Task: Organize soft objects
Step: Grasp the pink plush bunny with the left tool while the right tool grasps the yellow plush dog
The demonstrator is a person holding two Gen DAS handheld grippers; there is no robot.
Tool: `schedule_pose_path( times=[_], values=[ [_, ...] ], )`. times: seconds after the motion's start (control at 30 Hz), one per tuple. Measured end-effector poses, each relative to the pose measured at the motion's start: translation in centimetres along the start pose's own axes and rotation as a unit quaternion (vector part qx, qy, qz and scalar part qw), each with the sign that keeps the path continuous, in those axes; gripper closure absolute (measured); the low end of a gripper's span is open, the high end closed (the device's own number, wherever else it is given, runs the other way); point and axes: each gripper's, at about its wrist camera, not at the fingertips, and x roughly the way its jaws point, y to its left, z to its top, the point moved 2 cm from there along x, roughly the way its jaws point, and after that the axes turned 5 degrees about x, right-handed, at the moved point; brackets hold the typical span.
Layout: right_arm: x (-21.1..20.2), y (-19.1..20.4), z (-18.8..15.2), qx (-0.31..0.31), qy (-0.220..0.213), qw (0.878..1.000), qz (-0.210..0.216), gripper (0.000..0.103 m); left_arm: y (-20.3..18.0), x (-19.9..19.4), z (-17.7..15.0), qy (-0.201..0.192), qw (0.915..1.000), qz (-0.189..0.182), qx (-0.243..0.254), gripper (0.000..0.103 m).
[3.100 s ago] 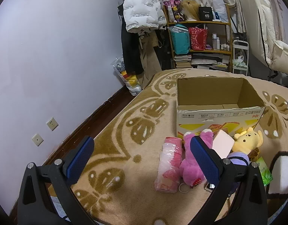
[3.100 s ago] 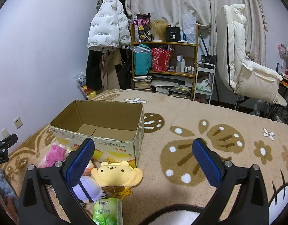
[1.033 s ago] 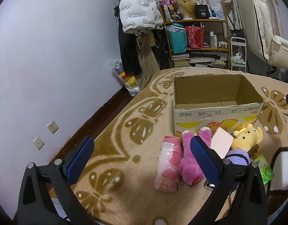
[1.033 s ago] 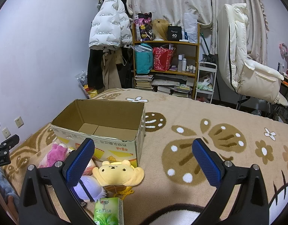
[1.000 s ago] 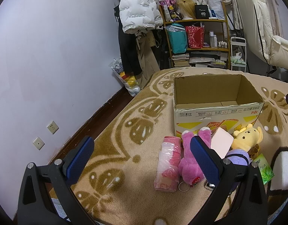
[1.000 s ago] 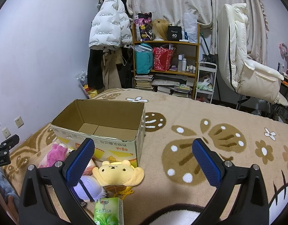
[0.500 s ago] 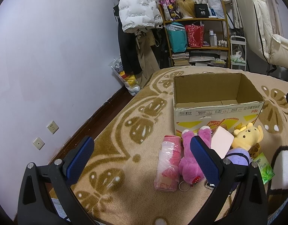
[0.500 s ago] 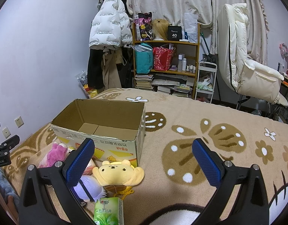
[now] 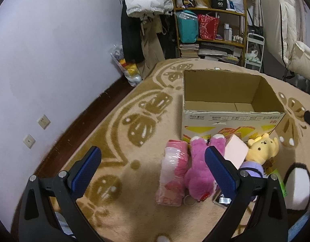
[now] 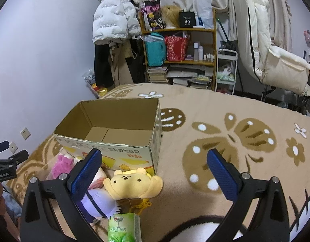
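An open empty cardboard box (image 9: 231,119) (image 10: 114,151) stands on the patterned rug. In front of it lie a pink wrapped roll (image 9: 172,179), a magenta plush (image 9: 199,171) (image 10: 61,166), a pink block (image 9: 234,154), a yellow bear plush (image 9: 262,150) (image 10: 132,183), a purple plush (image 10: 100,203) and a green tissue pack (image 10: 123,227). My left gripper (image 9: 152,171) is open and empty, above the rug left of the toys. My right gripper (image 10: 153,174) is open and empty, above the yellow bear and the rug to its right.
A wall (image 9: 43,60) with sockets runs along the left. A cluttered shelf (image 10: 179,46), hanging coats (image 10: 112,20) and a small cart (image 10: 226,70) stand at the back. A cream recliner (image 10: 276,60) stands at the back right. The rug (image 10: 235,141) stretches right of the box.
Both views have shifted only slightly; the grippers stay open and the toys and box lie as before.
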Motion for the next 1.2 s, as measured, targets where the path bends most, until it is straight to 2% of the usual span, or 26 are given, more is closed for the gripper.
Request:
schedule_pose_path(
  times=[0.33,0.6,1.0,1.2],
  values=[
    [3.1,1.3,-0.3,-0.019,0.042,0.999,0.007,0.000,-0.8,1.8,0.7,0.022,0.9993,-0.028,-0.010,0.002],
    [5.9,2.3,-1.1,-0.030,0.072,0.997,0.009,0.000,-3.9,3.7,1.3,0.037,0.9982,-0.041,0.024,0.002],
    [9.0,2.6,-2.2,-0.031,0.116,0.993,0.020,0.000,-6.3,6.7,0.9,0.073,0.9941,-0.070,0.039,0.002],
    [10.5,2.7,-3.3,-0.029,0.147,0.988,0.030,0.000,-7.1,8.3,0.1,0.095,0.9919,-0.071,0.047,0.002]
  ],
)
